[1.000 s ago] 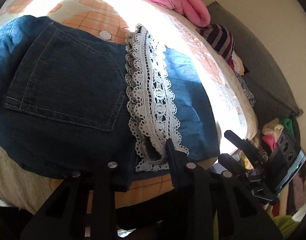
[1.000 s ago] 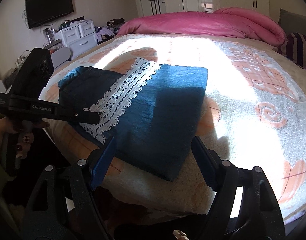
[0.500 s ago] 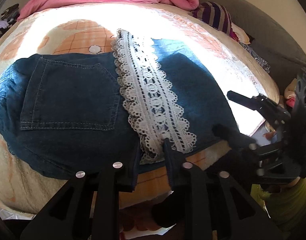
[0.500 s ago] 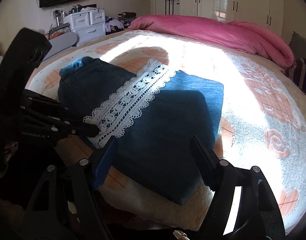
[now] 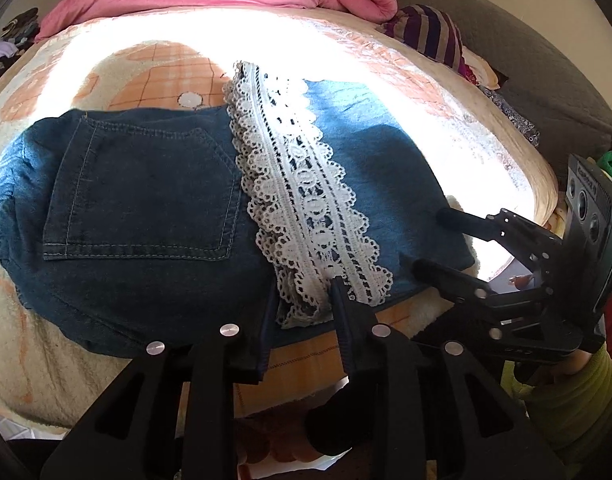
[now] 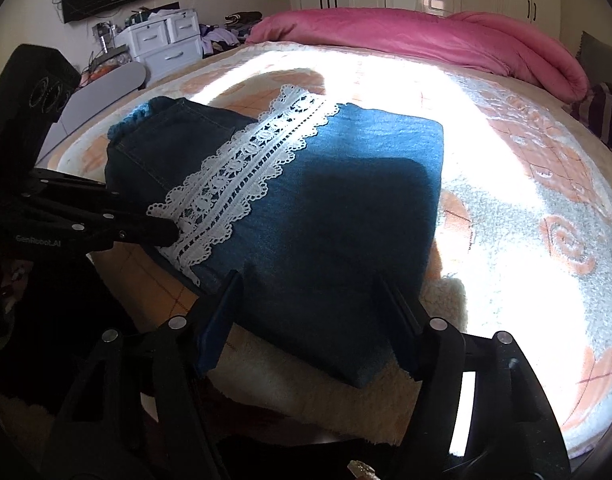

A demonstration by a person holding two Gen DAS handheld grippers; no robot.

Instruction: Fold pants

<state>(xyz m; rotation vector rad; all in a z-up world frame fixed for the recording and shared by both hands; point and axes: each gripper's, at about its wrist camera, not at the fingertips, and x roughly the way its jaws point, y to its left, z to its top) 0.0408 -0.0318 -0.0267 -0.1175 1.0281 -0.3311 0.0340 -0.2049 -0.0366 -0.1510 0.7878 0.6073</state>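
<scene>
Folded blue denim pants point(image 5: 153, 208) with a white lace band point(image 5: 301, 200) lie on the bed near its front edge; they also show in the right wrist view point(image 6: 326, 220), lace band point(image 6: 241, 164) included. My left gripper point(image 5: 301, 300) has its jaws narrowly apart around the near end of the lace hem. It shows in the right wrist view point(image 6: 161, 228) at the lace end. My right gripper point(image 6: 310, 292) is open, its jaws straddling the near edge of the folded denim. It appears in the left wrist view point(image 5: 430, 240) at the pants' right edge.
The pants rest on a cream and orange blanket point(image 6: 526, 200). A pink duvet point(image 6: 426, 40) lies at the far side. A striped pillow point(image 5: 430, 32) and a dark headboard point(image 5: 526, 60) are to the right. White drawers point(image 6: 165, 40) stand beyond the bed.
The left gripper has closed in on the near end of the lace hem. The right gripper moved closer, its jaws now over the pants' near edge.
</scene>
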